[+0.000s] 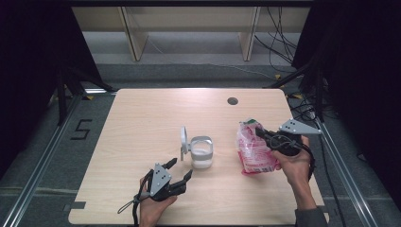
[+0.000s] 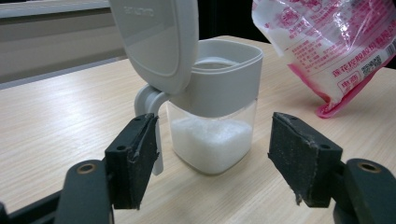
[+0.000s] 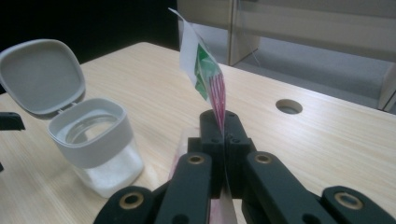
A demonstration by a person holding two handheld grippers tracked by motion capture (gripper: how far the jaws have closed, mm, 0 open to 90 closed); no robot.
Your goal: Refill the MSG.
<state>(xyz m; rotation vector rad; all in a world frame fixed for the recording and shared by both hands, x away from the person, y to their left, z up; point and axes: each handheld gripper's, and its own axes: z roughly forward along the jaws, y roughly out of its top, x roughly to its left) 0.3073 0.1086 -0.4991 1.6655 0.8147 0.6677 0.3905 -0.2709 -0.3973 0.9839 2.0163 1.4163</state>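
A light wooden table (image 1: 142, 189) is seen from above, with 2 hand-held grippers entering from the near edge. At the left, the left gripper (image 1: 180, 169) is held low over the table just in front of a small container, its jaws spread apart with nothing between them; no contact with the container can be seen. In the left gripper view, the 2 black pads (image 2: 133, 156) stand to either side of the container, short of it.

Near the middle, the container (image 1: 202, 152) stands upright on the table. It is a clear, square-shouldered jar with a grey collar, and its hinged grey lid (image 1: 183, 138) is flipped open and stands up on the left side. A layer of white granules (image 2: 212, 142) fills roughly the bottom third.

To the right, a pink and white plastic bag (image 1: 254, 150) is held above the table, well apart from the container. The right gripper (image 1: 263, 134) is clamped tight on the bag's flat top edge, which is seen pinched between the jaws in the right gripper view. White contents can be made out through the bag (image 2: 327, 42). A round hole (image 1: 232, 100) is set in the table's far side.
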